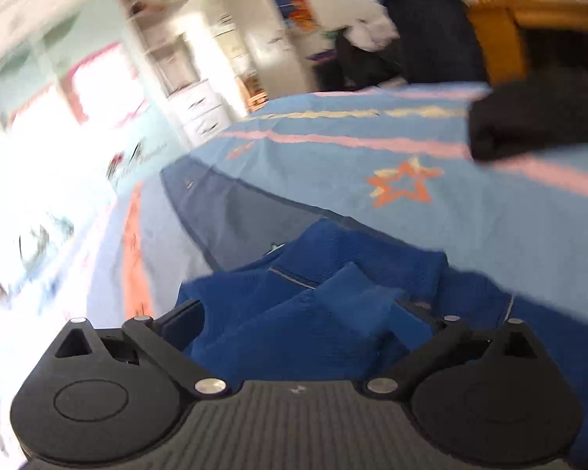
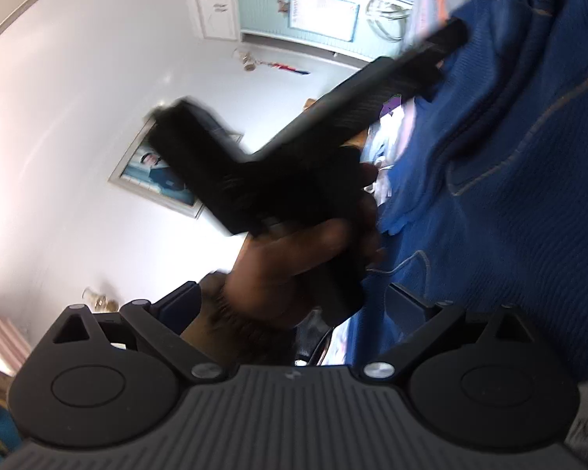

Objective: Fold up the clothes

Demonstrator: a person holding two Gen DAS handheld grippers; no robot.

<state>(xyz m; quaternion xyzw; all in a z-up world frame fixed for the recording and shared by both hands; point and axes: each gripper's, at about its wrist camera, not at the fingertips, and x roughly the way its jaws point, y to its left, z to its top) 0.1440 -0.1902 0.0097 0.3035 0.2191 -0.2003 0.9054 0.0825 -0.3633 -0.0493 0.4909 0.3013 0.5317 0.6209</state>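
A royal-blue knit garment (image 1: 313, 309) is bunched between the wide-spread fingers of my left gripper (image 1: 305, 325), over the light-blue striped bedspread (image 1: 372, 149). Whether the fingers pinch it is hidden by the folds. In the right wrist view the same blue garment (image 2: 509, 176) hangs at the right. The left gripper's black body (image 2: 333, 137) and the hand holding it (image 2: 294, 270) fill the middle. My right gripper (image 2: 294, 313) has its fingers spread; its right finger (image 2: 407, 301) lies against the garment's edge.
A dark folded garment (image 1: 537, 117) lies on the bed at the far right. A person in dark clothes (image 1: 419, 19) stands behind the bed. White cabinets (image 1: 200, 78) and a wooden piece of furniture (image 1: 509, 31) stand beyond. A framed picture (image 2: 156, 172) hangs on the white wall.
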